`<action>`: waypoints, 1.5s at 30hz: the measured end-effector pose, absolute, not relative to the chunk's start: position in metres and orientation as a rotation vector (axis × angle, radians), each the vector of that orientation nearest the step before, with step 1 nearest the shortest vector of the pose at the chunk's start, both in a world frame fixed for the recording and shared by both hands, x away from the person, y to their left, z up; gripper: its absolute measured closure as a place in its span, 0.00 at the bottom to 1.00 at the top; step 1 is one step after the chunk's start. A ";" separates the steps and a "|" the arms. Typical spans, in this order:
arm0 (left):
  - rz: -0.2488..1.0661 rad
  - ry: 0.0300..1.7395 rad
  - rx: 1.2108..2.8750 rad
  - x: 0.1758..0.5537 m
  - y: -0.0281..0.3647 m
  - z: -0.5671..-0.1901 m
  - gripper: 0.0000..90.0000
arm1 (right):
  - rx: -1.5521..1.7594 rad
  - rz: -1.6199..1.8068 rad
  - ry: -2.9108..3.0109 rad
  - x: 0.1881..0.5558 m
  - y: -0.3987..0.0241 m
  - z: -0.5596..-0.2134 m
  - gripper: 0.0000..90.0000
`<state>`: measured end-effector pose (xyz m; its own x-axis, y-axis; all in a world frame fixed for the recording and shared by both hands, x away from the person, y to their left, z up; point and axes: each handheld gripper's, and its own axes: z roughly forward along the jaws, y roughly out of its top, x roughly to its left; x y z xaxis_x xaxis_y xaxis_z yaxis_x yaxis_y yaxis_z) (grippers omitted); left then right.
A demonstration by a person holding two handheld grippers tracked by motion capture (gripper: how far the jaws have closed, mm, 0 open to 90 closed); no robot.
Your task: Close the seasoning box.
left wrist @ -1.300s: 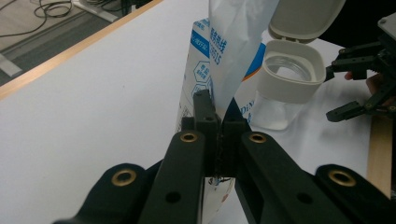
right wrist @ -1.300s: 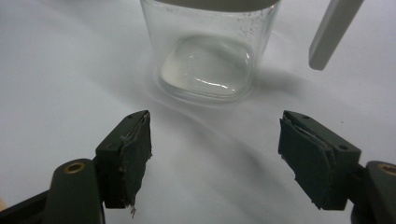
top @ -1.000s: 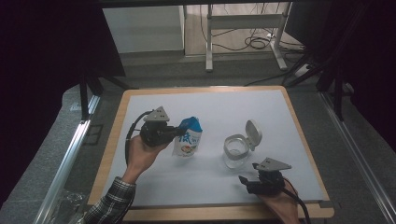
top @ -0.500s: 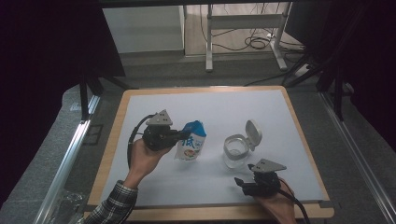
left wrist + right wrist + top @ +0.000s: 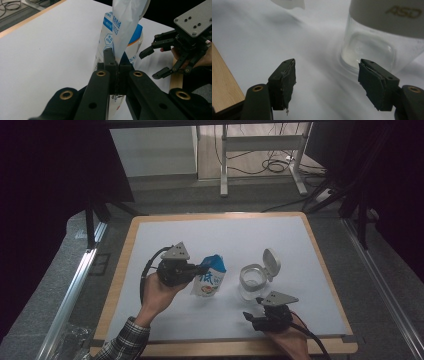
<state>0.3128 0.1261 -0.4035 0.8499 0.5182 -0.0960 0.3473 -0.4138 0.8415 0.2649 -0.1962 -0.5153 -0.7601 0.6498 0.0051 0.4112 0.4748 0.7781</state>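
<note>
High view: pouch [image 5: 209, 279] is held upright on white mat [image 5: 165, 240] by left gripper [image 5: 200, 268], beside lid-open jar [image 5: 252, 281]. Left gripper view: jaws are clamped on pouch [image 5: 125, 37] edge. Right gripper view: right gripper [image 5: 327, 75] stands open, just closing slightly, nothing between; jar [image 5: 384, 37] ungrasped. Pouring judged pending.
</note>
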 end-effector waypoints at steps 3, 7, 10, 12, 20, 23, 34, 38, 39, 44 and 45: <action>0.209 0.630 2.042 0.313 0.126 -0.404 1.00 | 0.883 1.170 2.433 0.265 -0.191 -0.515 0.34; 0.206 0.627 2.045 0.312 0.125 -0.404 1.00 | 0.865 1.179 2.443 0.265 -0.183 -0.515 0.34; 0.206 0.625 2.048 0.312 0.123 -0.403 1.00 | 0.850 1.179 2.446 0.265 -0.177 -0.516 0.34; 0.206 0.622 2.047 0.312 0.122 -0.402 1.00 | 0.844 1.189 2.444 0.266 -0.174 -0.516 0.34; 0.201 0.616 2.048 0.311 0.115 -0.397 1.00 | 0.835 1.203 2.465 0.268 -0.161 -0.521 0.34; 0.201 0.612 2.048 0.310 0.113 -0.395 1.00 | 0.830 1.207 2.465 0.269 -0.156 -0.523 0.34; 0.209 0.627 2.049 0.309 0.107 -0.390 1.00 | 0.845 1.210 2.466 0.275 -0.136 -0.527 0.37; 0.213 0.627 2.050 0.307 0.106 -0.388 1.00 | 0.841 1.208 2.455 0.278 -0.128 -0.531 0.37; 0.214 0.622 2.057 0.307 0.106 -0.387 1.00 | 0.842 1.206 2.454 0.278 -0.127 -0.532 0.37; 0.205 0.624 2.056 0.306 0.105 -0.386 1.00 | 0.831 1.185 2.439 0.280 -0.120 -0.535 0.39; 0.203 0.627 2.057 0.306 0.104 -0.386 1.00 | 0.835 1.189 2.438 0.280 -0.119 -0.535 0.39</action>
